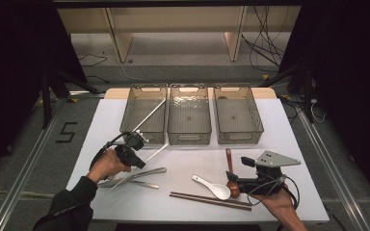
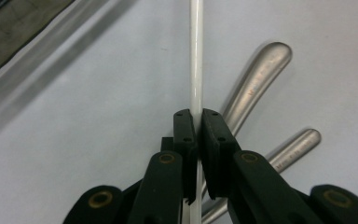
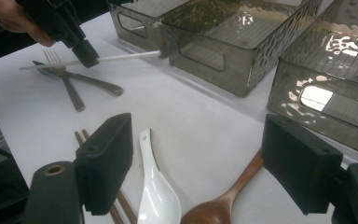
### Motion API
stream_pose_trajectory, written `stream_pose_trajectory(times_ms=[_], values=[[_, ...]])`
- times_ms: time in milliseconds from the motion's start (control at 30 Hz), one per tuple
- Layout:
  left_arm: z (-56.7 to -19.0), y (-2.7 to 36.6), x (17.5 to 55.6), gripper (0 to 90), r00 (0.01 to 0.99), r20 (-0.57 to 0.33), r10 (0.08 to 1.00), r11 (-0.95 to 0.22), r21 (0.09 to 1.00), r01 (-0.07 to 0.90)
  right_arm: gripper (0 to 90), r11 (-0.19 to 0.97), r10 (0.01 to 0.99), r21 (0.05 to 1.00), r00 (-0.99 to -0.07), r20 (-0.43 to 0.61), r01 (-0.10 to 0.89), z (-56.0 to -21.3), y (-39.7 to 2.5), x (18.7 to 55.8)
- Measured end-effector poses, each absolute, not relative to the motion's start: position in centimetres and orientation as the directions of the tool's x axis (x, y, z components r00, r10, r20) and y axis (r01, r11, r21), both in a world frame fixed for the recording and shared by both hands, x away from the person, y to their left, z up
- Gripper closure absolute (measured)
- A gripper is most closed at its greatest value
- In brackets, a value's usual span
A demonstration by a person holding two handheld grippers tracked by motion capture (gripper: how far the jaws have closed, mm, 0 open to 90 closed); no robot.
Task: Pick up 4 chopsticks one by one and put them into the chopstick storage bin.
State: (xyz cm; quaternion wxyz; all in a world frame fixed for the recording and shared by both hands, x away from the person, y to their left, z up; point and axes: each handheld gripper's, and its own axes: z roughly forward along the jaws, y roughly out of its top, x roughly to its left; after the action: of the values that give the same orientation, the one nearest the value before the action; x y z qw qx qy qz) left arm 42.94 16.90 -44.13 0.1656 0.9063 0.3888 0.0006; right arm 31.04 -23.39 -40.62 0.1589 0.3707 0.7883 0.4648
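Three bins line the table's far edge, blocking it. Near edge crowded: fork, white spoon, chopsticks, wooden spoon. Table middle and right edge open.

A black numeral "5" marked on the grey floor left of the worktop; engraving on cutlery handles illegible.

The left black two-jaw tool, held low in the left hand, has its jaws pressed nearly together. The right black two-jaw tool, in the right hand, hovers with jaws spread wide.
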Motion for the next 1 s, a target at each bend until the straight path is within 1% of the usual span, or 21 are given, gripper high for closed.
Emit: stream_pose_trajectory(times_ms=[267, 400, 500, 767, 1000], values=[[-41.8, 16.7, 42.2, 84.7, 0.728, -0.146, 0.670, -0.644, 0.372, 0.668, 26.2, 0.295, 0.732, 0.847, -0.674, 0.097, 0.442, -40.7, -23.3, 31.1], [-41.3, 16.9, 42.2, 84.7, 0.722, -0.159, 0.674, -0.625, 0.398, 0.671, 26.2, 0.295, 0.731, 0.847, -0.675, 0.099, 0.443, -40.8, -23.3, 31.1], [-40.8, 17.1, 42.4, 84.7, 0.734, -0.163, 0.659, -0.621, 0.431, 0.654, 26.2, 0.296, 0.731, 0.846, -0.675, 0.098, 0.443, -40.8, -23.3, 31.1], [-39.3, 17.2, 43.6, 84.7, 0.720, -0.142, 0.679, -0.582, 0.495, 0.646, 26.2, 0.292, 0.734, 0.845, -0.672, 0.103, 0.448, -40.8, -23.4, 31.1], [-38.3, 17.7, 45.4, 84.7, 0.689, -0.149, 0.709, -0.522, 0.547, 0.655, 26.2, 0.291, 0.733, 0.845, -0.672, 0.104, 0.448, -40.8, -23.4, 31.2]])
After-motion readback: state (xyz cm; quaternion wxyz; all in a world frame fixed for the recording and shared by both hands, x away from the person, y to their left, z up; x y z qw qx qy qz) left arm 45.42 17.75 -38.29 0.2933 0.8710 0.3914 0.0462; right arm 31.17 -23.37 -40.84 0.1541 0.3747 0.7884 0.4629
